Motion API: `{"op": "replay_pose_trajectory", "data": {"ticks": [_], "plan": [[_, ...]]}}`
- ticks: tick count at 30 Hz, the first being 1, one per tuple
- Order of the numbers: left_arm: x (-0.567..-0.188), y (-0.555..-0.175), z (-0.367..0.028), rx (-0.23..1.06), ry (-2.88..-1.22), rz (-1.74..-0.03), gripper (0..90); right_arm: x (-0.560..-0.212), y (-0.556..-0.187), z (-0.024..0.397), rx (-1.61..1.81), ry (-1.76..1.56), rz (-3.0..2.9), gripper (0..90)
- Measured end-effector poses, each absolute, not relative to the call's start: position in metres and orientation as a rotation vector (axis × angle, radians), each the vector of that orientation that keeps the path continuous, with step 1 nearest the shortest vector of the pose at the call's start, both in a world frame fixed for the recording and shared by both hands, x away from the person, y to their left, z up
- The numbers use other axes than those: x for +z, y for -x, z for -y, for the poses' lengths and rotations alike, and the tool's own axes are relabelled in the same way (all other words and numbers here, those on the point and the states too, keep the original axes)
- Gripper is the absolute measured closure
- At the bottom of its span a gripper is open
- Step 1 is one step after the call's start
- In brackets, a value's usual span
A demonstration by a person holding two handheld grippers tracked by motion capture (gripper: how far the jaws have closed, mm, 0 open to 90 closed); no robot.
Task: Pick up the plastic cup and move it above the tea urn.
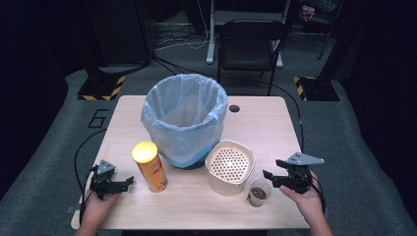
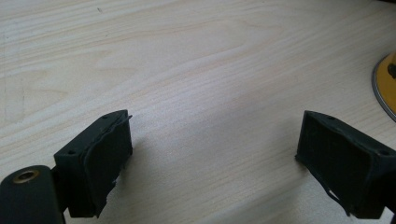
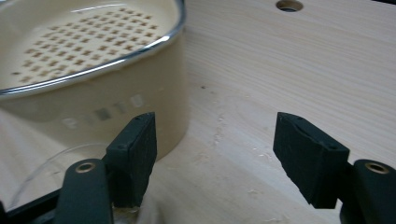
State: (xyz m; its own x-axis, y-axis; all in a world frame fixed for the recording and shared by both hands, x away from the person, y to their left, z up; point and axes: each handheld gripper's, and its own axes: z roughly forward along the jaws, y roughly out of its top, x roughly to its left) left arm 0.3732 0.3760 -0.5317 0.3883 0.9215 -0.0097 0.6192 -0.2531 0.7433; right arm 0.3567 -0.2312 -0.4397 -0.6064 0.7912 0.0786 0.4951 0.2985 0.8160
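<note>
A bin lined with a pale blue bag [image 1: 185, 118] stands at the middle of the wooden table [image 1: 255, 118]. In front of it are a yellow-lidded chip can [image 1: 150, 166], a cream container with a perforated insert [image 1: 229, 166] and a small clear cup holding something brown [image 1: 258, 192]. My left gripper [image 1: 127, 183] is open, left of the can, over bare wood [image 2: 205, 84]; the can's yellow lid edge [image 2: 387, 84] shows at the right of its view. My right gripper [image 1: 268, 175] is open beside the cup, with the cream container [image 3: 93, 70] just ahead of its left jaw.
A round cable hole [image 1: 234, 108] sits in the table behind the bin, also seen as a hole [image 3: 288, 5] in the right gripper view. A black chair [image 1: 248, 42] stands beyond the table's far edge. Crumbs [image 3: 224, 135] lie on the wood between my right jaws.
</note>
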Motion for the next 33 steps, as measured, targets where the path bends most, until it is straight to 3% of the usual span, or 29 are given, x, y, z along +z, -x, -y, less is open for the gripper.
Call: {"op": "replay_pose_trajectory", "data": {"ticks": [17,33], "plan": [[-0.531,-0.373,-0.377,0.564,-1.994,-1.318,10.1,-0.446,-0.331,0.206,1.343,-0.924,-2.396,14.0],[-0.531,-0.373,-0.377,0.564,-1.993,-1.317,10.1,-0.474,-0.329,0.205,1.298,-0.818,-2.480,14.1]]}}
